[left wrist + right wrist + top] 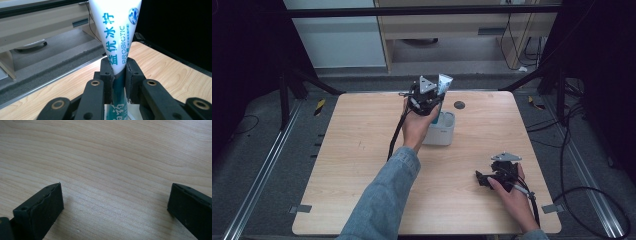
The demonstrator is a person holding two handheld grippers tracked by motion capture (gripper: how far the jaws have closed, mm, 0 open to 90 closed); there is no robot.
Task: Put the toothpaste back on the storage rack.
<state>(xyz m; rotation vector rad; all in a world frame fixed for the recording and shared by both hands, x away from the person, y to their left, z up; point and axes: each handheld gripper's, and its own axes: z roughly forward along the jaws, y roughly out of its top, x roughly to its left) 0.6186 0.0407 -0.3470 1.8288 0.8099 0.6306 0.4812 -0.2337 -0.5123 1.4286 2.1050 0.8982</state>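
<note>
White tube (pixel 113 37) with blue print and the word PROBIOTIC, pinched upright between the fingers (pixel 107 75) of the left gripper (pixel 428 97). Clamped low on the body where the white turns teal, flat crimped end up. Held directly above a white holder (pixel 443 131) near the middle of the bench's far edge, lower end inside or just at the holder's mouth; cannot tell whether touching the bottom. Small dark disc (pixel 459 105) on the pale wood bench (pixel 362 150), just beyond the holder toward the far edge.

Right gripper (pixel 484 179) low near the bench's right front corner, fingers (pixel 41 211) spread wide apart, nothing between them, bare wood grain below.

Step in hand, by the look of it: moving the tube through the holder's mouth, either seating it or drawing it out; direction not readable from one moment. Next move, if seating: straight descent, tube kept vertical, release only once the base is resting. If lifting: straight rise until clear of the rim, then carry away. Risk either way: tipping the light holder through sideways drag, with the right gripper too far off to steady it.
</note>
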